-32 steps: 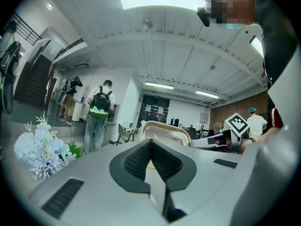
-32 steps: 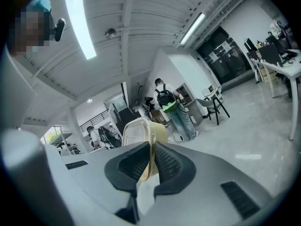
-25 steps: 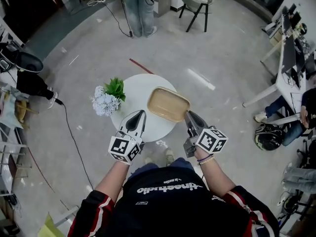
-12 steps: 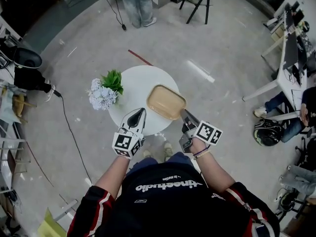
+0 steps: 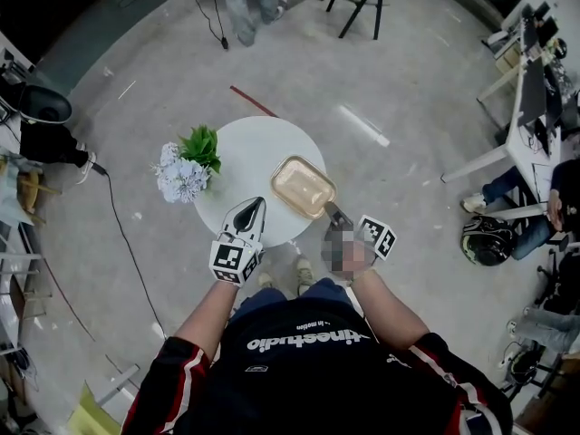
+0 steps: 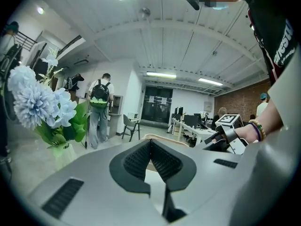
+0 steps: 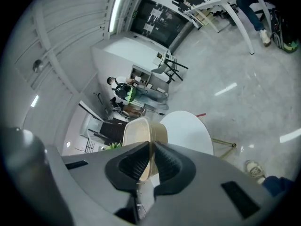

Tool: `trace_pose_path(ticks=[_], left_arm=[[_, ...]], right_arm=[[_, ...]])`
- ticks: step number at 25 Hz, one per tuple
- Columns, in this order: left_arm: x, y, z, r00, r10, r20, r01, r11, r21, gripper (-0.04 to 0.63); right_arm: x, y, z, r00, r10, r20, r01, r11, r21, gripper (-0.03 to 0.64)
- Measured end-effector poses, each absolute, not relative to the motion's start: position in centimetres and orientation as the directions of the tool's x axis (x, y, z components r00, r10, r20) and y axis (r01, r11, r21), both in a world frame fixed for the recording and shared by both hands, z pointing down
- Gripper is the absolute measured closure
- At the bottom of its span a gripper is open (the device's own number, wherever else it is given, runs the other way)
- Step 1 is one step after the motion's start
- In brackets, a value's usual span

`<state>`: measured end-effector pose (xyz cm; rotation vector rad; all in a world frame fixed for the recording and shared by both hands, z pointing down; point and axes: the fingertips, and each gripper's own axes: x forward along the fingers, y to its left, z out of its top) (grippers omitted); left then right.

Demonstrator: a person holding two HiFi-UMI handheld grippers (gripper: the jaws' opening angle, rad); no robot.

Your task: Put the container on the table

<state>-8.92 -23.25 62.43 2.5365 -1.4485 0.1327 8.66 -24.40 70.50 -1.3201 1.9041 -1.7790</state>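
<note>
Pale flowers (image 5: 184, 169) stand at the left edge of the round table (image 5: 258, 148). Beside them the left gripper (image 5: 255, 205) reaches in over the near edge, roughly level, its jaws pressed together and empty. The beige container (image 5: 302, 185) is at the table's right edge, though whether it rests there cannot be told. The right gripper (image 5: 330, 211), angled down from the near right, is clamped on its near rim.
</note>
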Motion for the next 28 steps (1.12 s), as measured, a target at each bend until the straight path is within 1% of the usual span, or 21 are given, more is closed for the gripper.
trace_pose_path(ticks=[6, 11, 28], left_arm=[[-7.8, -24.5, 63.9, 0.536, -0.821, 0.196, -0.844, -0.511, 0.163, 0.572], [-7.5, -25.4, 65.3, 0.551, -0.808, 0.209, -0.833, -0.515, 0.204, 0.572], [-7.9, -26.0, 67.7, 0.562, -0.784, 0.263, -0.826, -0.517, 0.224, 0.572]], right_arm=[[9.1, -25.2, 74.4, -0.551, -0.703, 0.450, -0.420, -0.233, -0.877, 0.566], [9.4, -25.7, 78.4, -0.529, -0.684, 0.503, -0.425, -0.300, -0.854, 0.566], [9.5, -26.6, 86.4, -0.521, -0.639, 0.566, -0.458, -0.351, -0.817, 0.568]])
